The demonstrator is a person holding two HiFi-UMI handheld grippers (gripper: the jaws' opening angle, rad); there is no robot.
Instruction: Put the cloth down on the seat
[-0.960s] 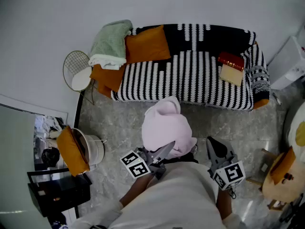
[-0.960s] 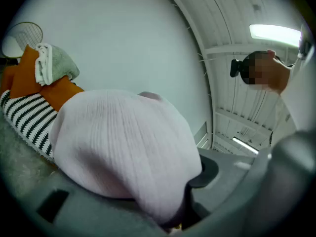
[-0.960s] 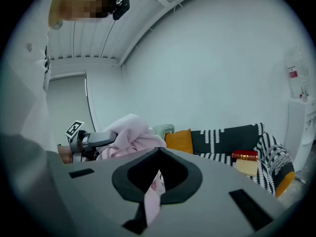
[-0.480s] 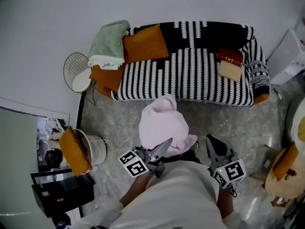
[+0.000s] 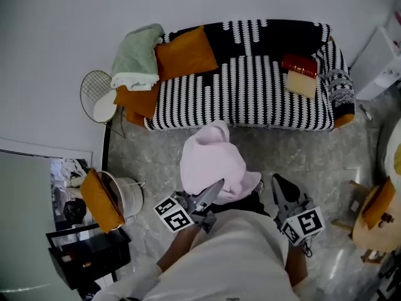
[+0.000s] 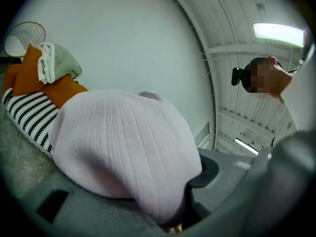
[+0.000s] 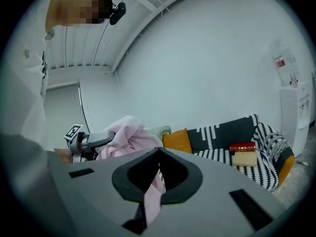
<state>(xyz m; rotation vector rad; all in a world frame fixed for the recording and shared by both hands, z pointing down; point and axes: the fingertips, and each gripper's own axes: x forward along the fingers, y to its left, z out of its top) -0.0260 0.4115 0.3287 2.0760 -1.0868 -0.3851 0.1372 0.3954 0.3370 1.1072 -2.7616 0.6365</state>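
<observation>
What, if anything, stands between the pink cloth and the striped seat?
Nothing visible: only bare floor lies between the pink cloth and the seat. Orange cushions sit at its left end, books at its right; the middle is free.

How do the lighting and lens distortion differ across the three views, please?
Head view: even, soft light, the striped sofa sharp, mild bending at the edges. Left gripper view: strong fisheye with dark corners, a ceiling light glaring, the pink cloth filling the foreground, slightly soft. Right gripper view: same fisheye rim, the wall evenly lit.
</observation>
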